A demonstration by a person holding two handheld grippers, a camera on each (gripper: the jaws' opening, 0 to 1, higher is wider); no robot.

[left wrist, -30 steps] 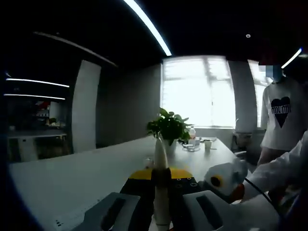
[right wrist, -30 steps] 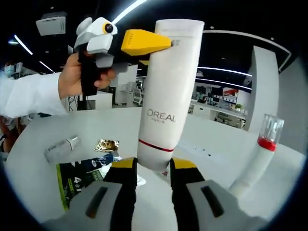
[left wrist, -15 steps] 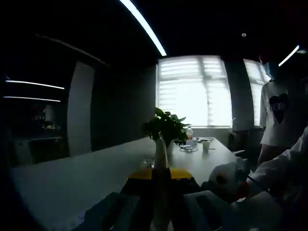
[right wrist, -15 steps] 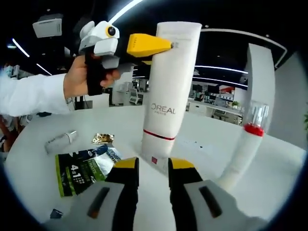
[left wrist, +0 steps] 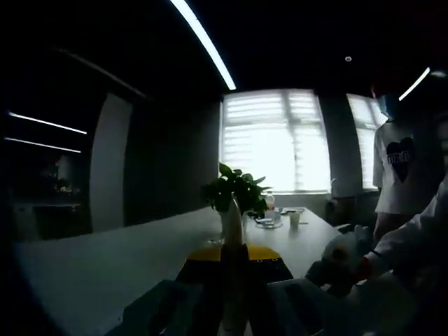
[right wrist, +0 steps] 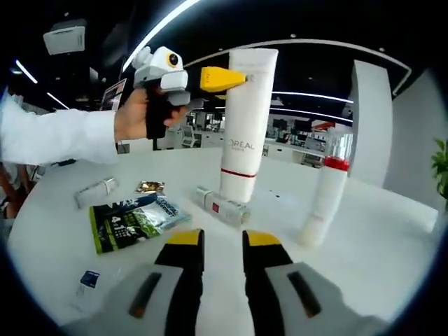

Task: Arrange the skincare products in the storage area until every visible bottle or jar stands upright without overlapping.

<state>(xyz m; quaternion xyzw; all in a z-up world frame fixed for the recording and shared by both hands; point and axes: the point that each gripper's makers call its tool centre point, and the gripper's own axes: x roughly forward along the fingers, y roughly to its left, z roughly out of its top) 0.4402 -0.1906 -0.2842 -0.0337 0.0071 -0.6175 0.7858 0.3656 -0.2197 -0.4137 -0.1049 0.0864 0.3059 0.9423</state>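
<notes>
A tall white L'Oreal tube (right wrist: 245,133) stands cap-down on the white table (right wrist: 378,259). My left gripper (right wrist: 225,78), held by a hand with a white sleeve, is shut on the tube's flat top end. In the left gripper view that tube (left wrist: 232,222) shows edge-on between the yellow jaws of the left gripper (left wrist: 233,250). My right gripper (right wrist: 222,239) is low in front of the tube, apart from it, open with nothing between its jaws. A white tube with a red band and clear cap (right wrist: 325,192) stands to the right. A small tube (right wrist: 222,208) lies at the tall tube's base.
A green sachet pack (right wrist: 136,220), a gold sachet (right wrist: 150,187), a small white tube (right wrist: 94,192) and a tiny packet (right wrist: 87,280) lie on the left. A potted plant (left wrist: 234,189) and cups stand further along the table. A person in a white shirt (left wrist: 399,175) stands beyond.
My right gripper has let go of the L'Oreal tube's lower end and drawn back. The tube now stands on the table, still held at the top by the left gripper. The left view darkened.
</notes>
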